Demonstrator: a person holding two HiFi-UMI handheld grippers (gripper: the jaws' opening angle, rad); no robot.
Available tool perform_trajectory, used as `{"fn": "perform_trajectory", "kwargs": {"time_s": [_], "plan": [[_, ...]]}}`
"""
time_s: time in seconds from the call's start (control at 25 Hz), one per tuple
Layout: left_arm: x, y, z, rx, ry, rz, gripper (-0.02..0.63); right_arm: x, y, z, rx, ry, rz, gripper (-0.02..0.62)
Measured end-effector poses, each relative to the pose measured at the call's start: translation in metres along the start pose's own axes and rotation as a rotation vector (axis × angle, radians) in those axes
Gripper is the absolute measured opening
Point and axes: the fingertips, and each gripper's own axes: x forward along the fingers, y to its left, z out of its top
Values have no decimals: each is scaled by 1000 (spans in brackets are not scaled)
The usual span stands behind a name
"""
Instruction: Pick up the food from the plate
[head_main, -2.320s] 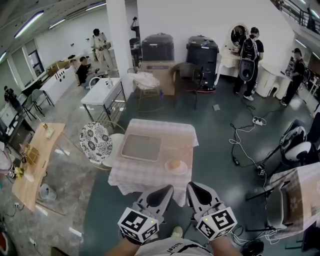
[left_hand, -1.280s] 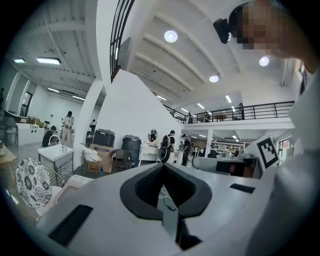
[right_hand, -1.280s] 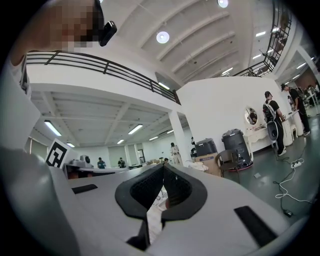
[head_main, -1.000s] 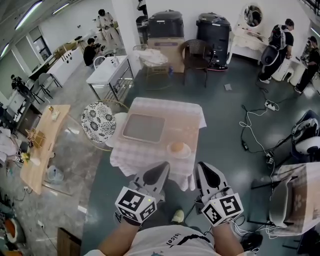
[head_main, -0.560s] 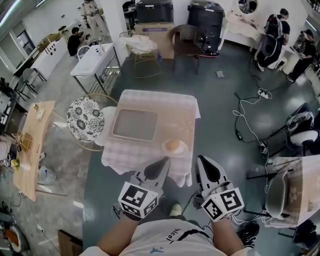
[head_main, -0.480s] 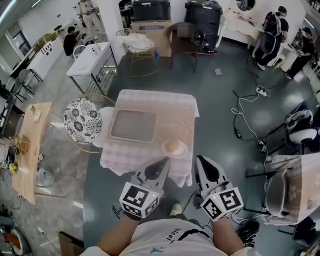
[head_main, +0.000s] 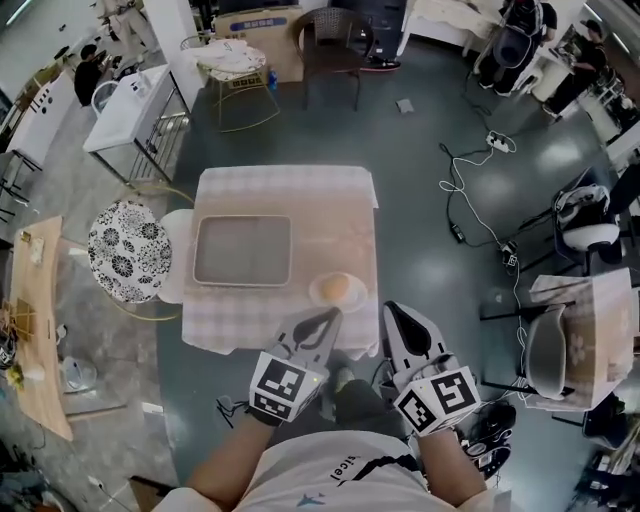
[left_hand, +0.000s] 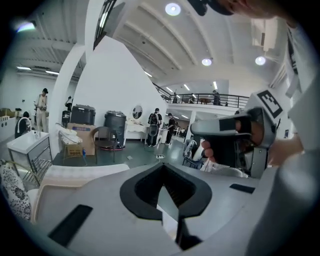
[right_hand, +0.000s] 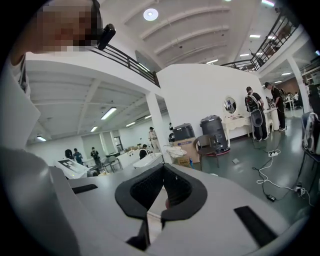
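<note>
A round tan piece of food (head_main: 339, 287) lies on a small white plate (head_main: 319, 296) near the front right corner of the cloth-covered table (head_main: 330, 215). My left gripper (head_main: 331, 314) is shut and empty, its tip over the table's near edge just below the plate. My right gripper (head_main: 389, 306) is shut and empty too, off the table's front right corner, beside the plate. In the left gripper view the left gripper (left_hand: 163, 166) has its jaws together, and a hand holding the right gripper's grey body (left_hand: 235, 142) shows at the right. The right gripper (right_hand: 164, 166) points across the hall.
A large grey tray (head_main: 243, 249) lies on the table left of the plate. A round patterned chair (head_main: 125, 250) stands at the table's left side and a wooden table (head_main: 35, 330) farther left. Cables (head_main: 470, 200) trail on the floor at the right, near a chair (head_main: 545, 355).
The table has come closer and now lies right in front of both grippers. The left tip has reached the near edge by the plate. Both grippers stay shut.
</note>
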Motion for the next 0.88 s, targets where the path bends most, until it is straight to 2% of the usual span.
{"fn": "perform_trajectory", "kwargs": {"time_s": [0.4,0.88], "plan": [[59,16,-37,5,98,-35,5,34,-41,-30,67,40,-36,15],[117,55,-94,6,223,-2,5,86,-77,-69,151,95,-26,15]]}}
